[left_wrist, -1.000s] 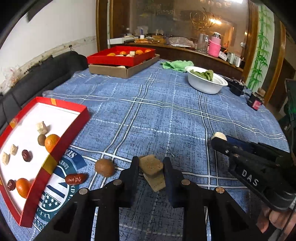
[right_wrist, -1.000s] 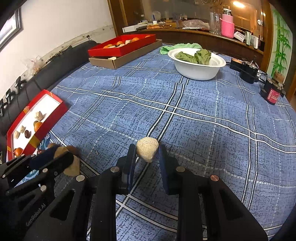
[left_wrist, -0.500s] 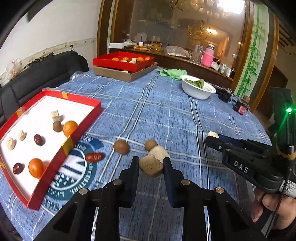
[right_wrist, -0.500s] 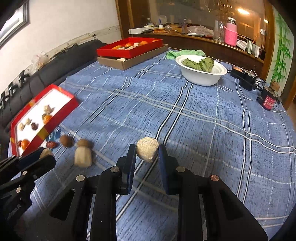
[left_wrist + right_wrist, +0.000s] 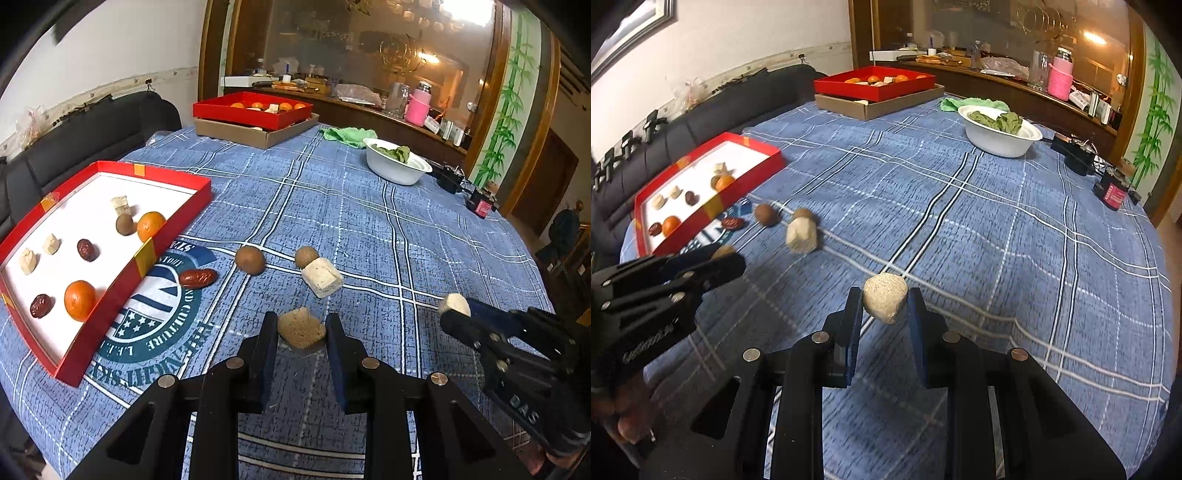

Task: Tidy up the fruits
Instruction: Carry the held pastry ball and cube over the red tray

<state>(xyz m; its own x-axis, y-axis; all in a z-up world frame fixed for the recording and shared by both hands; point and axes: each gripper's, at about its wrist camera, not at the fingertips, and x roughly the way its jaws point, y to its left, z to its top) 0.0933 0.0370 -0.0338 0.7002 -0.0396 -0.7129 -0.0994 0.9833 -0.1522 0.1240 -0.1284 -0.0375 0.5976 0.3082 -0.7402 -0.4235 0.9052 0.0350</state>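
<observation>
My left gripper (image 5: 301, 332) is shut on a brown spongy cube (image 5: 301, 328), held above the blue checked cloth. My right gripper (image 5: 884, 306) is shut on a pale rough lump (image 5: 885, 302). The right gripper (image 5: 455, 305) also shows at the right of the left wrist view, the left gripper (image 5: 720, 258) at the left of the right wrist view. On the cloth lie a red date (image 5: 197, 277), two brown round fruits (image 5: 250, 259) (image 5: 306, 256) and a pale block (image 5: 322, 277). At the left, a red tray (image 5: 173, 230) holds oranges, dates, pale cubes and a brown fruit.
A white bowl of greens (image 5: 397, 166) stands far right, with a green cloth (image 5: 345, 136) behind it. A second red tray on a cardboard box (image 5: 258, 123) sits at the far edge. Black devices (image 5: 452, 179) lie at the right edge. A dark sofa (image 5: 92, 136) runs along the left.
Both grippers have drawn back from the loose fruits, each still holding its piece. The brown cube has come away from the pale block, which stays on the cloth.
</observation>
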